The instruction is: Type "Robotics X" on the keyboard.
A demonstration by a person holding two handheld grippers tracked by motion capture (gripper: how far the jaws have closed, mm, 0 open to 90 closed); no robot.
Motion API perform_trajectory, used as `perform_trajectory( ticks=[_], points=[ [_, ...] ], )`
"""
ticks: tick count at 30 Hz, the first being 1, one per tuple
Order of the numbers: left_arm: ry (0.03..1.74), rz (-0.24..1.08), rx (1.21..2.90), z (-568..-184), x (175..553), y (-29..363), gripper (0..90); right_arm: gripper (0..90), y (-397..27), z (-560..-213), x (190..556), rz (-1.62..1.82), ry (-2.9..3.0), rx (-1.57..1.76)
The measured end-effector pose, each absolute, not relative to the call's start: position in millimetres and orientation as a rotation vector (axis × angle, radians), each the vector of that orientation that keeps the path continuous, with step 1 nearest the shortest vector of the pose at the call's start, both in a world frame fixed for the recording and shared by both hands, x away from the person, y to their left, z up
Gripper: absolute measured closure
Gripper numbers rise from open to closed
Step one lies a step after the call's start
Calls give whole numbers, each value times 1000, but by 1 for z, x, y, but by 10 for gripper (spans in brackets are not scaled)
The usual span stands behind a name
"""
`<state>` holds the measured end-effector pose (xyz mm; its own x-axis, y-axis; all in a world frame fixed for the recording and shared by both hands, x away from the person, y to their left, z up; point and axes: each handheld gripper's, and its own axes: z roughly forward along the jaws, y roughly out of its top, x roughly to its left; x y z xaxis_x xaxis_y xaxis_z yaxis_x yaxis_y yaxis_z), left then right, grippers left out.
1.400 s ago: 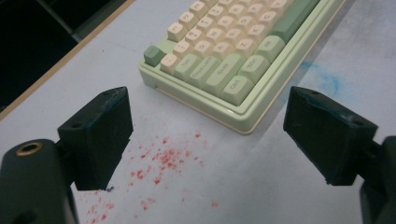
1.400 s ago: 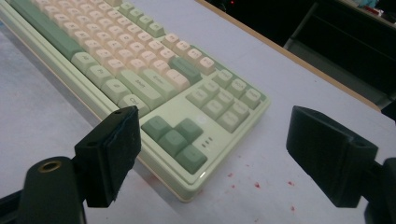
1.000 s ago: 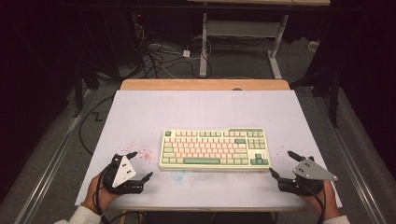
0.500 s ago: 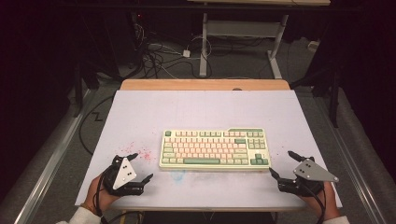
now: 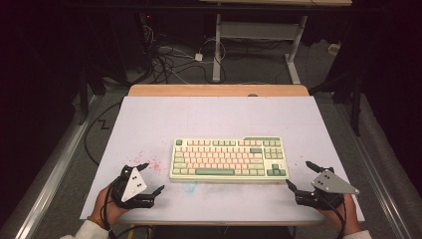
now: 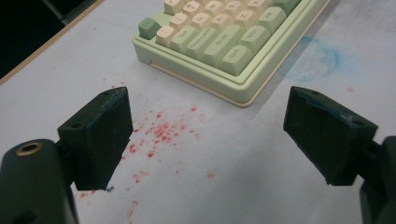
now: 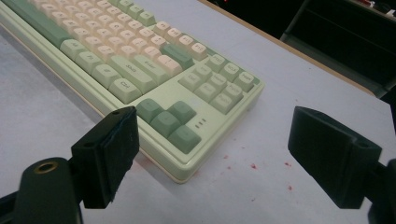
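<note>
High view: the keyboard lies mid-surface, with the left hand-held gripper and right hand-held gripper near its 2 ends, both wide open and empty. Open room lies all around.

Left gripper view: the keyboard's corner sits ahead, apart; red specks lie between.

Right gripper view: the arrow-key corner is close; an uneven squeeze could skid the keyboard toward the near edge.

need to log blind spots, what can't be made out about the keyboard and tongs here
- Keyboard key legends: too small in the high view.
- Its far end: cut off by the top edge in the left gripper view; blurred in the right gripper view.
- Left tongs and right tongs: bodies cut off by the bottom edge.
</note>
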<state>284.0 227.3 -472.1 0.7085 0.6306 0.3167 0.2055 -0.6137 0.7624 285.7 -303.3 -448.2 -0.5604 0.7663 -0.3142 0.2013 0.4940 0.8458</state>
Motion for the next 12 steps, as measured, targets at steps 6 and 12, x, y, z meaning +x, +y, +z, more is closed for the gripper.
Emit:
perform_trajectory(
  ticks=[6,12],
  points=[
    [640,744,2192,-474,286,227,149,172,-303,-449,287,1024,2042,792],
    [645,747,2190,-473,288,226,149,171,-303,-450,287,1024,2043,793]
  ],
)
